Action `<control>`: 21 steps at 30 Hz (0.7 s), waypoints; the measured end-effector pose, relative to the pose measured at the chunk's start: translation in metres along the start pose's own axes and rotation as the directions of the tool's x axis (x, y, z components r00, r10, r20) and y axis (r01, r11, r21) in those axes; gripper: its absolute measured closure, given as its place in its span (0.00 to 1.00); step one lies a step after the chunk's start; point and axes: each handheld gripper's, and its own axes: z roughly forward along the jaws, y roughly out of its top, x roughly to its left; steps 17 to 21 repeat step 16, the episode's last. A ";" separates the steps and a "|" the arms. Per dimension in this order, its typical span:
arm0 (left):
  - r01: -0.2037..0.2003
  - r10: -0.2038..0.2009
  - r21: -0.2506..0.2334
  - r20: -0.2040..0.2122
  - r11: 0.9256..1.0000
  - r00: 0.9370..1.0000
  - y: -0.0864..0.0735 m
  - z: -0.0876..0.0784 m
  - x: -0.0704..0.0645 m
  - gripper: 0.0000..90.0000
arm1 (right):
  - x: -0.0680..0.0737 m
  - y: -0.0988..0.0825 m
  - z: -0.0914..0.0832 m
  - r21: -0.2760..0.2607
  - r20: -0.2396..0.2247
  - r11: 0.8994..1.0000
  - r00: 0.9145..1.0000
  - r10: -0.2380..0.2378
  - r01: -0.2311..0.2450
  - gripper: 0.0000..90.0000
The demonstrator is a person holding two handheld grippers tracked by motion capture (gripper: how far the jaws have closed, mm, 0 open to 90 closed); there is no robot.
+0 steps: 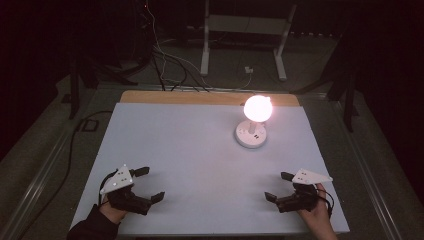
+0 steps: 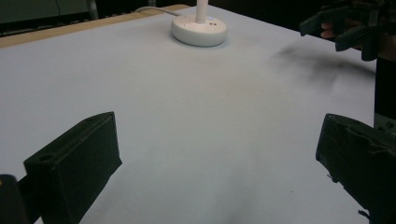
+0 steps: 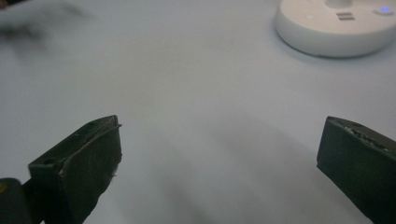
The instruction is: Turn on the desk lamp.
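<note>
Your left gripper point(image 1: 148, 184) sat at lower left of the high view, jaws wide apart and empty; your right gripper point(image 1: 279, 186) sat at lower right, jaws likewise spread, nothing between them. Both hovered near the front edge of the white table point(image 1: 190, 145). The lit lamp point(image 1: 255, 122) stood upper right of centre, well apart from both.

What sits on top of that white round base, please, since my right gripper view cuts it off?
Observer: A short stem carrying a glowing round bulb; the lamp is switched on.
Operator: Thank you. Where are the left tongs?
Observer: The left tongs are open near the front left corner of the table, holding nothing.
Operator: Does the lamp have a cord?
Observer: Yes, a white cord leaves its base toward the far edge.
</note>
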 end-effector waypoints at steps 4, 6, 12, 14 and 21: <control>0.001 -0.001 -0.001 -0.001 1.000 1.000 0.000 -0.001 0.000 0.00 | -0.002 -0.009 -0.003 0.025 0.022 1.000 1.000 0.003 -0.004 0.00; 0.003 -0.003 -0.002 -0.001 1.000 1.000 0.000 -0.001 0.001 0.00 | -0.004 -0.010 -0.002 0.030 0.024 1.000 1.000 0.007 -0.008 0.00; 0.002 -0.002 0.000 0.004 1.000 1.000 0.000 0.000 0.000 0.00 | -0.005 -0.011 0.003 0.052 0.028 0.999 1.000 -0.012 0.011 0.00; 0.002 -0.002 0.001 0.003 1.000 1.000 0.000 0.000 0.001 0.00 | -0.005 -0.011 0.003 0.052 0.030 0.999 0.999 -0.014 0.012 0.00; 0.004 -0.004 -0.001 0.004 1.000 1.000 0.000 0.000 0.001 0.00 | -0.005 -0.010 0.002 0.046 0.035 0.999 0.999 -0.016 0.014 0.00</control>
